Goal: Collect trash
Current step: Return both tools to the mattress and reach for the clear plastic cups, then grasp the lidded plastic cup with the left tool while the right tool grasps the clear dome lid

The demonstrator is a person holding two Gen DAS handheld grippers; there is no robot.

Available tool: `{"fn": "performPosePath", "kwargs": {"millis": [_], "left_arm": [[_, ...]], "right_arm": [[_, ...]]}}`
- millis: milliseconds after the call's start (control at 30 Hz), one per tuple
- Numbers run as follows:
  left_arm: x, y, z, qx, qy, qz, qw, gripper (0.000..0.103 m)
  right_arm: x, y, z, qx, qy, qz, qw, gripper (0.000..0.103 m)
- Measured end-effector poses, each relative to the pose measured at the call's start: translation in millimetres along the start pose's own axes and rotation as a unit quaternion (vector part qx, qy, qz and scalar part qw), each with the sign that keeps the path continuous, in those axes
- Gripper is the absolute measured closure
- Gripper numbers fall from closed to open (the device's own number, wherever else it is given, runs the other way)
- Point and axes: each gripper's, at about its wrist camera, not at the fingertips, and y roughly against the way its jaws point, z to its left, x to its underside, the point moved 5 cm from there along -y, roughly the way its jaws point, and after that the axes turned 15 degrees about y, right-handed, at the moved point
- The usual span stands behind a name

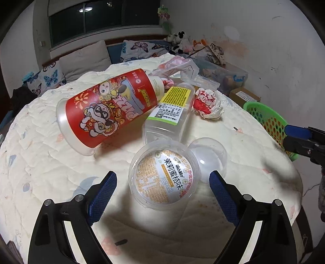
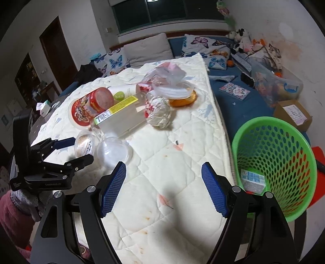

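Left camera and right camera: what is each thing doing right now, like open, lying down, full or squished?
Left gripper: open, fingers either side of the jelly cup, not pressing.
Right gripper: open, nothing between its fingers.
Jelly cup: tipped on its side, sealed.
Red cup: lying on its side.
Clear bottle: lying down, looks empty.
Paper wrapper: crumpled into a ball.
Green basket: tilted, holding one small carton.

Home bedroom at night: quilted mattress pad (image 2: pixel 182 162) over blue bed (image 2: pixel 239 107), butterfly-print pillows (image 2: pixel 205 43) along headboard, plush toys (image 2: pixel 241 38) in corner, dark window (image 2: pixel 168 12) above, scuffed white wall (image 1: pixel 274 50), doorway (image 2: pixel 54 46) behind.
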Motion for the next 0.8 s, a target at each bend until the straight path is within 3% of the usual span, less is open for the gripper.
{"fn": "performPosePath", "kwargs": {"millis": [133,467,800], "left_arm": [[1.3,-4.3,-2.8,0.006,-0.005,0.006,1.0,0.016],[3.3,-8.8,3.1,0.015,0.01,0.02,0.9996,0.038],[-1.1,15.9,12.9,0.017,0.023,-0.009,0.9995,0.04]], "right_arm": [[-0.8,-5.3,7.2,-0.005,0.007,0.004,1.0,0.026],[-3.7,-15.4,19.0,-0.015,0.021,0.011,1.0,0.026],[-9.7,-31.2,37.4,-0.032,0.041,0.018,0.998,0.026]]}}
